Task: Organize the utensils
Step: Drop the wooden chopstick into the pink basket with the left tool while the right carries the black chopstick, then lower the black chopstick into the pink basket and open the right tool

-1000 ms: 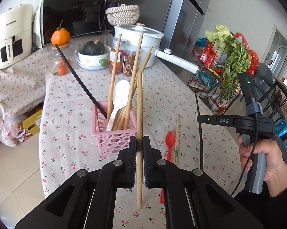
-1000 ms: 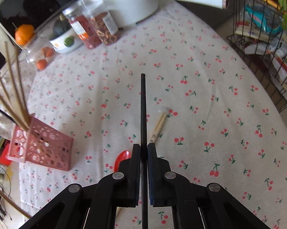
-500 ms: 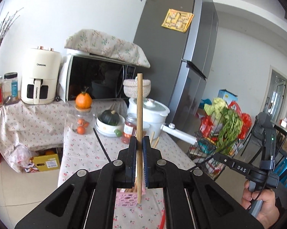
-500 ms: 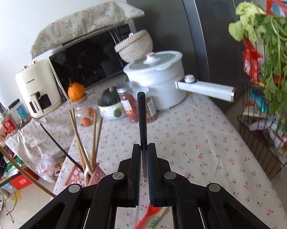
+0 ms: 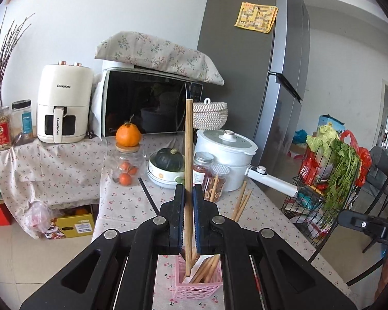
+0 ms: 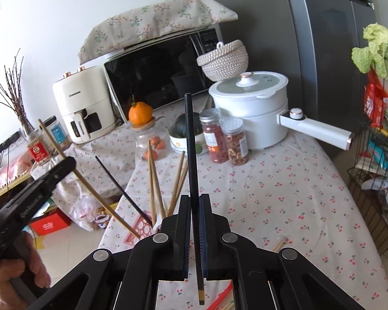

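My left gripper [image 5: 188,193] is shut on a wooden chopstick [image 5: 188,139] held upright, its lower tip inside the pink utensil basket [image 5: 204,285], which holds several wooden chopsticks and a black one [image 5: 148,196]. My right gripper [image 6: 193,206] is shut on a black chopstick [image 6: 190,139], held upright above the table to the right of the basket [image 6: 139,231]. A red spoon [image 6: 219,300] and a wooden chopstick [image 6: 279,244] lie on the tablecloth below the right gripper. The left gripper also shows at the left in the right wrist view [image 6: 36,196].
At the table's far end stand a white pot with a long handle [image 6: 261,106], two snack jars [image 6: 225,137], a bowl with a squash [image 5: 168,165] and a jar topped by an orange [image 5: 128,152]. A wire rack of greens [image 5: 328,178] is at the right.
Both grippers have tipped up from looking down at the table to looking level. The left one has moved over the basket and lowered its chopstick's tip into it. The right keeps its black chopstick.
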The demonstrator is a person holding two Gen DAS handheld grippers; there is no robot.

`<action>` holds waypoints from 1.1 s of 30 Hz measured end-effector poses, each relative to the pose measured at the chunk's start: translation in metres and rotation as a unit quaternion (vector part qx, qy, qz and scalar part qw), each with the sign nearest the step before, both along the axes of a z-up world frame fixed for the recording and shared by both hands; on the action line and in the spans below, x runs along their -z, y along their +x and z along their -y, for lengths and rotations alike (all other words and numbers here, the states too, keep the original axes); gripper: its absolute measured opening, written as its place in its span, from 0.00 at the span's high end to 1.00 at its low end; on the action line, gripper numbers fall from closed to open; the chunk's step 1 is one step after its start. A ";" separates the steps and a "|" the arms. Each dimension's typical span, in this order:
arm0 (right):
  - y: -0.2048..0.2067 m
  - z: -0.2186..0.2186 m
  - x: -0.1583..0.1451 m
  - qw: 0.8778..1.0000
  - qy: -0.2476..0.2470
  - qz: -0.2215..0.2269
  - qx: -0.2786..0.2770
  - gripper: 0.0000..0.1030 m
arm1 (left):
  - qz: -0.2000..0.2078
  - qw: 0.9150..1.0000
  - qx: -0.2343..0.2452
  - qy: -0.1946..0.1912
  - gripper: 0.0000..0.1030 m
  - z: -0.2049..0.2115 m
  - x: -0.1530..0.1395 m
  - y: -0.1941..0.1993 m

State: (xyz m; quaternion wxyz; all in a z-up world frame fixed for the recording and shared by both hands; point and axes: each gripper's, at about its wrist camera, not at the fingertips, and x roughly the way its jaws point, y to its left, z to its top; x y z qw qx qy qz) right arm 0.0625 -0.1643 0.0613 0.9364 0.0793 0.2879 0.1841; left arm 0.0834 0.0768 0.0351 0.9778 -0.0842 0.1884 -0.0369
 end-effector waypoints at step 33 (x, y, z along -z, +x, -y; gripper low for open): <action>0.046 -0.067 -0.005 0.997 0.072 0.023 -0.027 0.94 | -0.174 0.984 0.007 -0.046 0.30 -0.036 0.055 0.001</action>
